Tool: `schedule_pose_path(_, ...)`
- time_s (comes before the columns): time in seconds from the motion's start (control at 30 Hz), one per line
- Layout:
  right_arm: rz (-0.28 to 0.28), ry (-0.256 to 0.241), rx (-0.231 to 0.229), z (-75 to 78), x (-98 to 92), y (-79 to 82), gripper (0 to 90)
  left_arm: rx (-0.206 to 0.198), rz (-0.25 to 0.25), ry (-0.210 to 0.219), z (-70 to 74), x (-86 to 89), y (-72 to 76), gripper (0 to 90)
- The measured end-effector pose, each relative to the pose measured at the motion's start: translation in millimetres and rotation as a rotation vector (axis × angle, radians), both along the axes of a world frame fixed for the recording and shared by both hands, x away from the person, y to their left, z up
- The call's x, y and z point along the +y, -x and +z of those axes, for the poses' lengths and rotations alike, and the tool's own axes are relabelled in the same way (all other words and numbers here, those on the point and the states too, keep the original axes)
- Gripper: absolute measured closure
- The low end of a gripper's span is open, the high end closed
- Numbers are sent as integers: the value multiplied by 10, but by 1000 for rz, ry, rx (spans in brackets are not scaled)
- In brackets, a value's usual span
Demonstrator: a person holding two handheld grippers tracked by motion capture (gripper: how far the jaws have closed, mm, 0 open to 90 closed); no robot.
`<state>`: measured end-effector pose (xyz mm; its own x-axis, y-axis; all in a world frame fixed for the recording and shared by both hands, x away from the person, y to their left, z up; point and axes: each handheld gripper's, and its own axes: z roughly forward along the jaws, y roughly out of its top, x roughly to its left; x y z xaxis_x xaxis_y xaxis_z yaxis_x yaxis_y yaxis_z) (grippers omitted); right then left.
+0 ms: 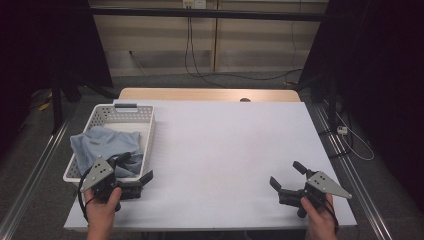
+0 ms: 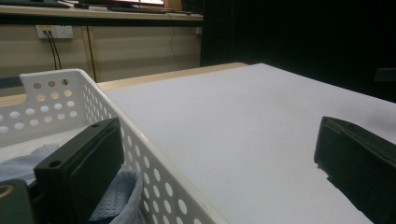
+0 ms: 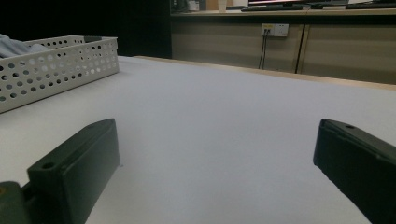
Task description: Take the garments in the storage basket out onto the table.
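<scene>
The left gripper [image 1: 135, 167] is straddling the near right wall of the white basket [image 1: 148, 131] holding the blue cloth [image 1: 102, 142], jaws wide, while the right gripper [image 1: 287, 175] is hovering wide over the table [image 1: 225, 145].

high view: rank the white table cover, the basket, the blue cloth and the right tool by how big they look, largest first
1. white table cover
2. basket
3. blue cloth, a bit smaller than the basket it lies in
4. right tool, though it sits nearer the camera, so unsure

Beige panelled wall [image 1: 165, 45] with hanging cables [image 1: 192, 55], grey floor [image 1: 30, 150], dark surroundings.
</scene>
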<state>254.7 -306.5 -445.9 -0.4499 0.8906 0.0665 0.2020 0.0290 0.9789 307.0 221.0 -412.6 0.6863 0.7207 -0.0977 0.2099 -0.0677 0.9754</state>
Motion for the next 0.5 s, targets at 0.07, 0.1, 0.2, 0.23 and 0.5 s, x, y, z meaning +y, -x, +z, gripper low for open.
schedule_pose_path(0.07,0,0,-1,2,-1,0,3,1,-2,0,3,1,-1,18)
schedule_pose_path(0.1,0,-1,-2,3,-2,0,3,2,-3,-1,5,0,-1,18)
schedule_pose_path(0.2,0,-1,-5,9,-6,5,3,2,-5,1,12,1,0,18)
schedule_pose_path(0.23,-1,-1,-6,10,-8,6,3,1,-3,0,16,1,0,18)
schedule_pose_path(0.5,8,-1,-12,18,-14,12,3,0,0,-2,44,24,-8,18)
